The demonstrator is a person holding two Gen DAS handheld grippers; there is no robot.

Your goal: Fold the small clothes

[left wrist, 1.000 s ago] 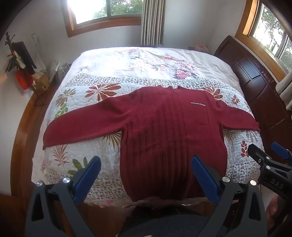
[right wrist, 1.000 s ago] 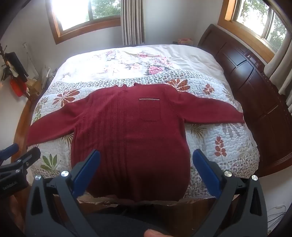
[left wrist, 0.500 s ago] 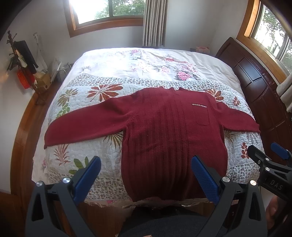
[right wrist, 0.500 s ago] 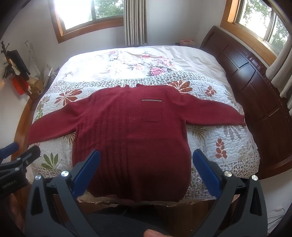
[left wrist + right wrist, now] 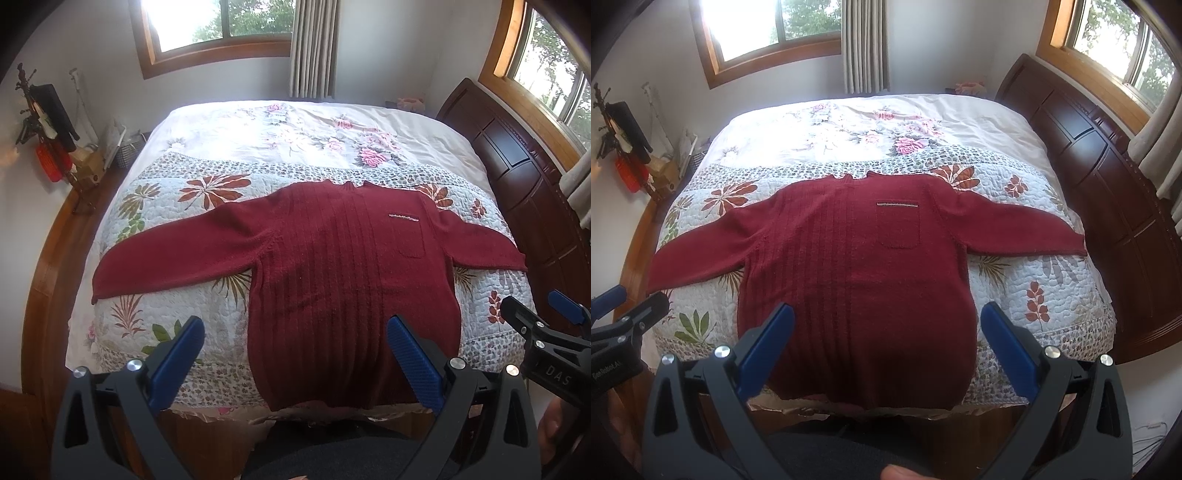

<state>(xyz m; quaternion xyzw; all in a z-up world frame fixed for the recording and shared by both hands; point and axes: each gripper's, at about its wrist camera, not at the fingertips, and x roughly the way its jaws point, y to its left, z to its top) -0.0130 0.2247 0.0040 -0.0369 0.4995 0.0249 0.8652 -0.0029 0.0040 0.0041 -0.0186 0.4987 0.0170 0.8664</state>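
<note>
A dark red knit sweater (image 5: 343,269) (image 5: 857,266) lies flat and face up on the quilted bed (image 5: 177,280), sleeves spread out to both sides, hem at the near edge, chest pocket (image 5: 898,225) showing. My left gripper (image 5: 295,332) hovers open above the hem's left half, nothing between its blue pads. The right gripper (image 5: 888,317) is open too, held over the hem, empty. Each gripper shows at the other view's edge: the right gripper (image 5: 535,314) and the left gripper (image 5: 628,299).
A dark wooden headboard (image 5: 517,173) runs along the bed's right side. A wooden bed frame (image 5: 48,266) curves on the left, with a stand of hanging items (image 5: 48,133) by the wall. Windows and a curtain (image 5: 314,48) sit behind the bed.
Both views have shifted slightly, so the sweater sits a little lower and nearer in frame. Both grippers stay open; the sweater has not moved on the bed.
</note>
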